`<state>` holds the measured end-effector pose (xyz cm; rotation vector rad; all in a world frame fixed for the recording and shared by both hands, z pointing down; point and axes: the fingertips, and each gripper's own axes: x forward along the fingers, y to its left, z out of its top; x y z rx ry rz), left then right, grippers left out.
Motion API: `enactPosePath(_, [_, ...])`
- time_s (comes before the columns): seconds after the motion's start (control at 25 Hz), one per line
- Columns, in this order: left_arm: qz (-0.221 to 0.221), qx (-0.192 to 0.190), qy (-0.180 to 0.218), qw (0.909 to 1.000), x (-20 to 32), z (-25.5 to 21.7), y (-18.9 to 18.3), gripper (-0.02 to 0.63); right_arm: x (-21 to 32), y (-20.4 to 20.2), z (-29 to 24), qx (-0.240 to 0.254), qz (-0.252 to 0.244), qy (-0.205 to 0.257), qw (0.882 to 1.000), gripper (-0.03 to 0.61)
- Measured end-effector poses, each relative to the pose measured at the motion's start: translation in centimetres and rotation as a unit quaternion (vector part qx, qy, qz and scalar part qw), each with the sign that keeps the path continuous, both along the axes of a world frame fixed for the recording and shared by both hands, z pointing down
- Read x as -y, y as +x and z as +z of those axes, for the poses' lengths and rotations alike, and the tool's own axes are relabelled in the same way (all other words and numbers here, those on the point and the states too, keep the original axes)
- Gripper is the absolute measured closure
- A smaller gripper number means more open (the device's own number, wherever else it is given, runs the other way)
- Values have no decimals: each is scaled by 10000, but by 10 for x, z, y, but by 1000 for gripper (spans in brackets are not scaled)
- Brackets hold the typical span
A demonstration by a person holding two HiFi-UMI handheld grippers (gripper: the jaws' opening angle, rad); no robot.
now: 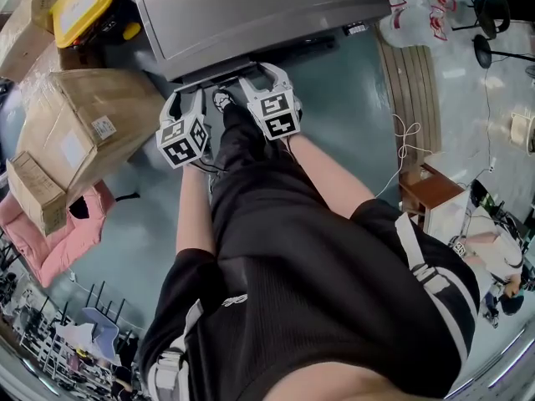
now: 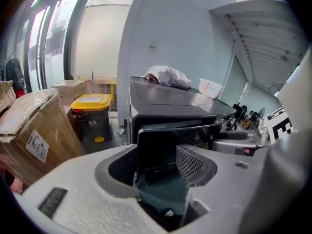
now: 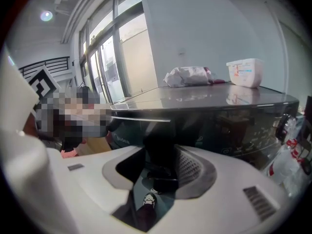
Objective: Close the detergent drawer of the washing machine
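Task status: not done. The drawer is standing pulled out of the washer front, so the whole closing push is remaining.

Near: you are standing right at the machine, one shoe showing between the two tools.

Left tongs: you are holding them released and wide apart, angled down at the drawer. The dark drawer front is showing in the gap between the jaws. Its edge is lying close to the textured right pad, but no pad is visibly pressing on it. Nothing grasped.

Right tongs: you are keeping these apart too, somewhat narrower than the left. A dark part of the drawer is standing between the jaws; contact is not clear, and no clamping is showing.

Judgement: both tools are sitting at the drawer face, placed for a push inward, not a grip.

Farther: the washer lid is carrying a crumpled bundle and a white tub. To the left, a cardboard box and a yellow-lidded bin are sitting on the floor.
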<state>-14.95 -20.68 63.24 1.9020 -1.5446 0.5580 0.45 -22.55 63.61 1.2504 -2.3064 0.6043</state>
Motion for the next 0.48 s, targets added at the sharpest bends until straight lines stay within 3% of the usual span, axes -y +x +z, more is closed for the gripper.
enactPosePath(0.32, [-63,54,27,10000,6,-1,-1,367,6,-1,-1,71,41,-37,10000,397])
enactPosePath(0.48, [-493,-500,-25,9975,6,-7,5,294,2,-2,-5,432,325,-210,9983,325])
